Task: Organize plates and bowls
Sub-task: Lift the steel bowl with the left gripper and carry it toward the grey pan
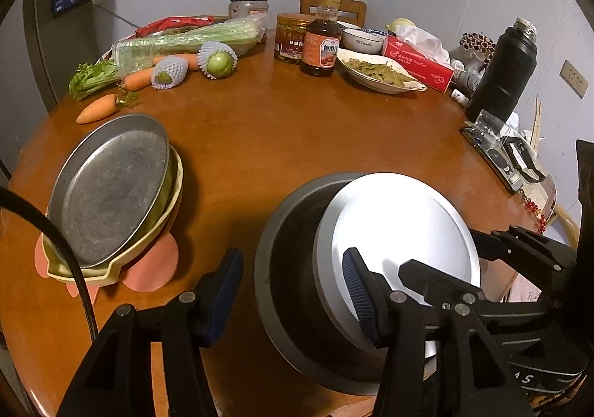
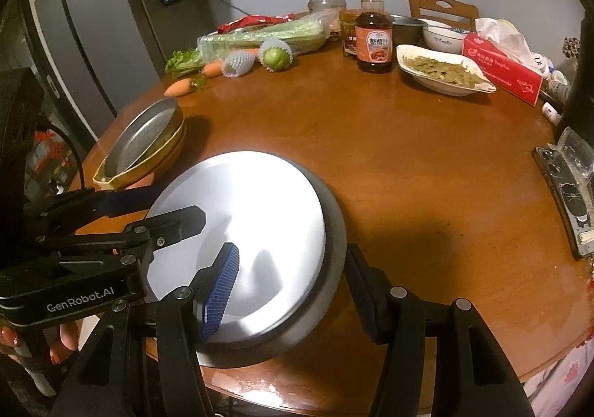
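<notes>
Glossy wooden table; bright smooth metal plate in a matt grey metal bowl.

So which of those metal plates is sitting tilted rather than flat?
The dull grey metal plate on the left, propped at an angle in the yellow bowl. The shiny white plate by the grippers lies in its dark bowl.

You have two carrots, two net-wrapped green fruits, two jars, one sauce bottle (amber cap), one tissue box.
</notes>
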Demonstrator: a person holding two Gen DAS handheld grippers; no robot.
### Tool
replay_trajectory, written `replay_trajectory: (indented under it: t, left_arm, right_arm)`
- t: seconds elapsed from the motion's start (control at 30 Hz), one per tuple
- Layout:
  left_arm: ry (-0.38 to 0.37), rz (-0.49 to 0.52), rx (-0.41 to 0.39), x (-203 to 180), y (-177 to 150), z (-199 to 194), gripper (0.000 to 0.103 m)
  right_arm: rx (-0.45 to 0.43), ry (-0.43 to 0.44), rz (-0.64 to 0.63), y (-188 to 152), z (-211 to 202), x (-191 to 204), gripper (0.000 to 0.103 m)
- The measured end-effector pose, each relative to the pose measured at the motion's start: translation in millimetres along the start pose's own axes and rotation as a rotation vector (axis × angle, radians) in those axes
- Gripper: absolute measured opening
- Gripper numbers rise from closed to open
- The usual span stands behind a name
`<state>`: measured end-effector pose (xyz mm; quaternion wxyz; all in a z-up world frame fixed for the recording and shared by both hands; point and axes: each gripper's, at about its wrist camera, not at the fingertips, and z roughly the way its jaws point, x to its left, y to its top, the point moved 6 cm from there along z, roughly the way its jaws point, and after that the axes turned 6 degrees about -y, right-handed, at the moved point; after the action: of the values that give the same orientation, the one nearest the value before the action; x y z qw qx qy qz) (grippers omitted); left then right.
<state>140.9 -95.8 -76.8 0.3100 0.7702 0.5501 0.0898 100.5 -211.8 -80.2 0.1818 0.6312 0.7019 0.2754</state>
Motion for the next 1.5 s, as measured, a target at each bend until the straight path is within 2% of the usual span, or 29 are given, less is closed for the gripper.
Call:
replay_trajectory:
  t: [0.5, 0.7, 0.97, 1.1, 1.5]
  left_arm:
    - [-0.017, 0.007, 0.008, 1.7, 0.9, 8.6, 0.055]
    - [-0.019, 0.004, 0.044, 3.1, -3.6, 18.6, 0.055]
    - [-0.018, 0.002, 0.030, 1.2, -3.5, 19.2, 0.055]
    - [-0.029, -0.003, 0.027, -1.3, -3.9, 18.6, 0.050]
    - [-0.011, -0.015, 0.020, -1.6, -3.1, 14.7, 0.050]
  right_arm:
    - [0.019, 0.022, 0.024, -0.5, 8.6, -2.2, 0.060]
    - [0.022, 0.039, 0.022, -0.3, 12.2, -1.9, 0.060]
    - [0.021, 0.063, 0.026, 0.0, 14.5, -0.4, 0.055]
    - [0.013, 0.059, 0.024, 0.5, 14.0, -1.7, 0.051]
    - [-0.006, 0.064, 0.035, 4.1, 12.4, -3.7, 0.044]
